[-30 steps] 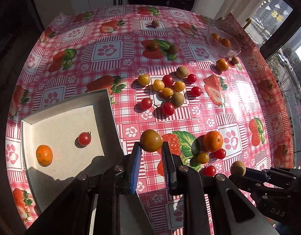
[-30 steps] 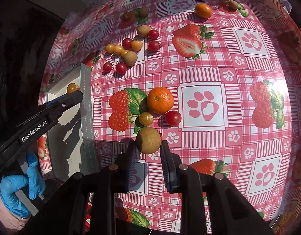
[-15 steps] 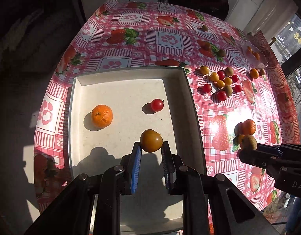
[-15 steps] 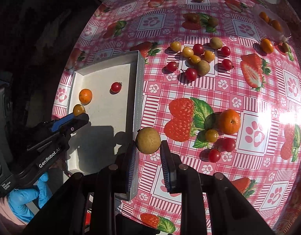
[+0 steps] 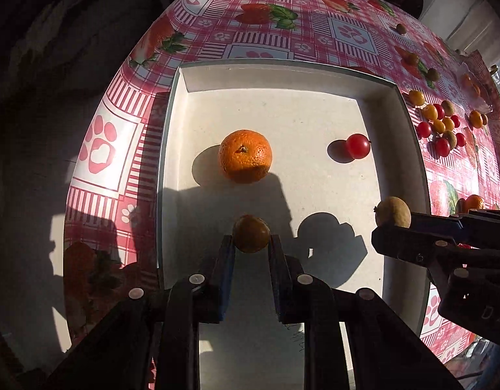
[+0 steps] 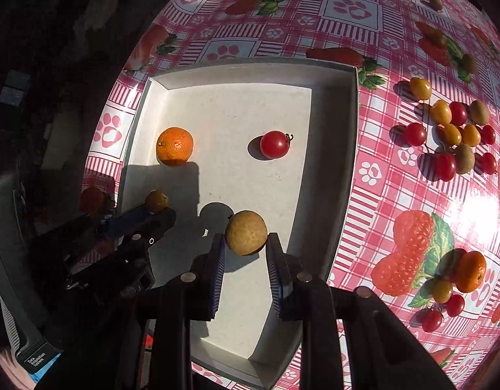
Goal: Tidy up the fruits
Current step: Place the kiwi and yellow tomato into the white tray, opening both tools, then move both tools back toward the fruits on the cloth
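Note:
A white tray (image 5: 282,74) lies on the strawberry-print tablecloth and holds a mandarin (image 5: 245,156) and a red cherry tomato (image 5: 358,146). My left gripper (image 5: 251,243) is shut on a yellow-brown tomato (image 5: 251,233) above the tray's near part. My right gripper (image 6: 246,243) is shut on a brown kiwi (image 6: 246,232) above the tray, right of the left gripper (image 6: 152,209). The kiwi also shows in the left wrist view (image 5: 393,212). The tray (image 6: 331,65), mandarin (image 6: 174,146) and tomato (image 6: 275,144) show in the right wrist view too.
A cluster of several cherry tomatoes and kiwis (image 6: 451,136) lies right of the tray. A second mandarin (image 6: 471,271) with small tomatoes lies nearer on the right. A clear bowl with oranges (image 5: 474,84) stands at the far right edge.
Both grippers have carried their fruit from over the cloth to above the tray and moved lower and closer to it. The fruit in the tray has not moved.

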Motion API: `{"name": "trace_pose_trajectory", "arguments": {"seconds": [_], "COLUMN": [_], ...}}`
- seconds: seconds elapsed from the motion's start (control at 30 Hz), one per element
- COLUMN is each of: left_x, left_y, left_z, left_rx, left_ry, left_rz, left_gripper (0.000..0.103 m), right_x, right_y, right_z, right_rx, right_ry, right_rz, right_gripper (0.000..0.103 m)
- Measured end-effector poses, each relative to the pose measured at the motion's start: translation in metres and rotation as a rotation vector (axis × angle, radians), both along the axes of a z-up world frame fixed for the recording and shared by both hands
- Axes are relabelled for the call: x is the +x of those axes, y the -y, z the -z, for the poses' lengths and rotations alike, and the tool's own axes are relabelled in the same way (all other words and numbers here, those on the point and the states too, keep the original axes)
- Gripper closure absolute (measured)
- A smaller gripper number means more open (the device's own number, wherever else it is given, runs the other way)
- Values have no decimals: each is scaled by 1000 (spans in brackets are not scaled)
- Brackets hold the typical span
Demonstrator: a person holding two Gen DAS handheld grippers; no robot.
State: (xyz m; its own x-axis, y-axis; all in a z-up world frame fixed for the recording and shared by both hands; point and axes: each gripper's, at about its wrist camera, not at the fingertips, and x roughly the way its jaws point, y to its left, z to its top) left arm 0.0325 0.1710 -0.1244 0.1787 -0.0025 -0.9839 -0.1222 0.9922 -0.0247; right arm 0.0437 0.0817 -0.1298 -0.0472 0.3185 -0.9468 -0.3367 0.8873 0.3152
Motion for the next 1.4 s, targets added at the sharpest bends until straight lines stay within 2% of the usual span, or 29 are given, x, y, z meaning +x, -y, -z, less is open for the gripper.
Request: {"name": "trace_pose_trajectory", "arguments": {"seconds": [0.2,0.33,0.37,0.4,0.43,0.47,0.57,0.63,0.67,0.7,0.93,1.17,1.4], "left_x": [5,5,6,6,6,5,7,5,3,2,-24,-42,-29], "left_y": [-3,-2,-2,-2,-2,-1,6,7,7,7,26,64,121], "left_z": [10,13,13,13,13,9,4,3,3,1,-11,-16,-35], "left_rx": [37,47,54,59,56,43,74,66,59,55,60,51,39], "left_ry": [-22,-31,-33,-36,-33,-11,-9,-24,-29,-32,-64,-99,-61], "left_rz": [8,7,9,9,8,11,35,32,30,28,64,137,252], "left_gripper": [80,79,70,57,30,29,29,29,29,29,29,29,29], "right_x": [11,12,12,12,12,12,11,12,11,9,-13,-44,-58], "right_y": [-9,-9,-11,-15,-15,-15,-12,-7,-6,-4,40,114,174], "right_z": [23,26,26,26,26,26,20,12,8,2,-17,-2,9], "right_rx": [-62,-62,-61,-67,-69,-70,-47,-23,-13,-19,-36,-88,-138], "right_ry": [-24,-36,-36,-32,-29,-28,-31,-32,-30,-14,6,-38,-63], "right_rz": [2,3,-1,-3,-3,2,18,23,25,29,106,272,407], "right_gripper": [75,72,66,57,51,42,37,28,18,16,16,16,16]}}
